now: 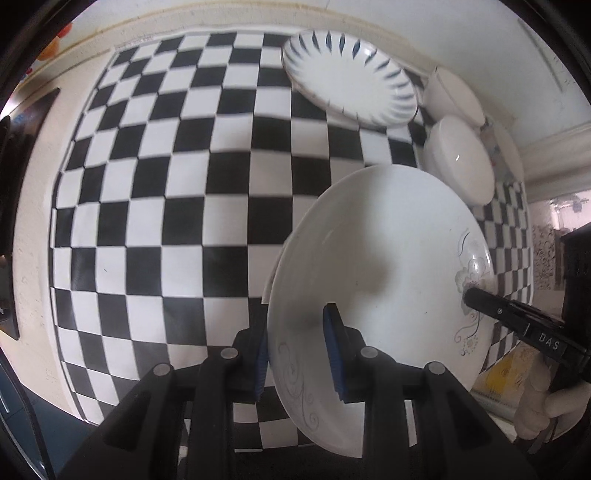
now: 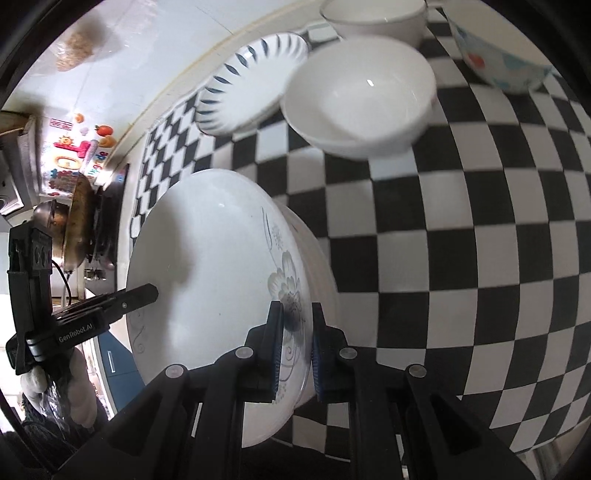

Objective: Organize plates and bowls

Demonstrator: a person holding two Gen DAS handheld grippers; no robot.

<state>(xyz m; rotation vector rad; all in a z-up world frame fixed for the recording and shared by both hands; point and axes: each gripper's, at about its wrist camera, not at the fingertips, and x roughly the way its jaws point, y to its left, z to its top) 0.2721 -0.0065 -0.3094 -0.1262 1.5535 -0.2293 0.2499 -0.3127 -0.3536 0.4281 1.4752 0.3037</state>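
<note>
A white plate with a grey flower pattern (image 1: 388,258) is held between both grippers above the checkered cloth. My left gripper (image 1: 299,354) straddles its near rim, jaws around the rim. My right gripper (image 2: 297,350) grips the opposite rim at the flower; the plate (image 2: 214,258) seems to lie on other white plates. The right gripper's finger (image 1: 491,302) shows in the left wrist view, the left one's finger (image 2: 136,297) in the right wrist view. A blue-striped plate (image 1: 351,77) and white bowls (image 1: 458,162) lie beyond.
The black-and-white checkered cloth (image 1: 166,184) covers the counter. A flowered bowl (image 2: 498,55) and another white bowl (image 2: 373,18) stand at the far edge. A stove with a wok (image 2: 81,221) lies to the left beyond the cloth.
</note>
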